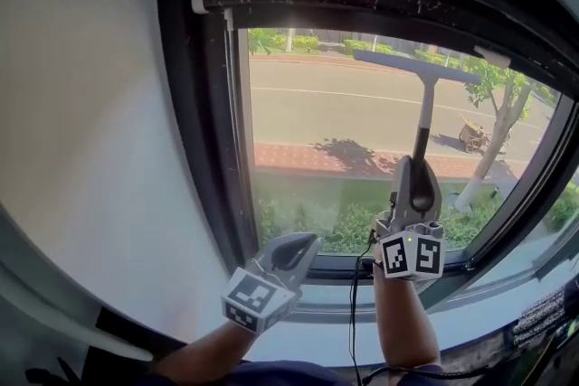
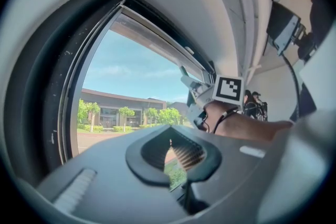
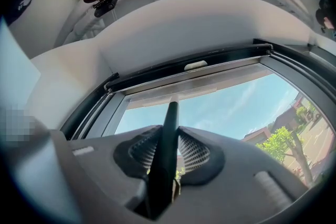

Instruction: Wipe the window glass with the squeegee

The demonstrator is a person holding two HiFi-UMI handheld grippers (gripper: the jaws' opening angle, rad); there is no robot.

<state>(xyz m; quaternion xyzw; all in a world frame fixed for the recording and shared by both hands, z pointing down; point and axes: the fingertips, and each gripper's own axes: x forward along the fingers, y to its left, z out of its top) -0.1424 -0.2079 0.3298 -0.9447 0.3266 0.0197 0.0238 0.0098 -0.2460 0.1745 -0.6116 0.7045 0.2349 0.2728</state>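
- The right gripper [image 1: 416,169] is up in front of the clear window glass [image 1: 344,117], jaws clamped tight round the dark handle of the long squeegee with the pale shaft and blue-grey blade [image 1: 425,104].
- The blade sits high on the pane, right of centre, just under the black window frame [image 1: 194,104] and tilted down to the right. It looks pressed to the glass, though contact is hard to confirm.
- The left gripper [image 1: 305,243] hangs low by the sill, well apart from the squeegee. Its jaws are closed together with nothing between them.
- A white wall [image 1: 90,104] fills the left side.
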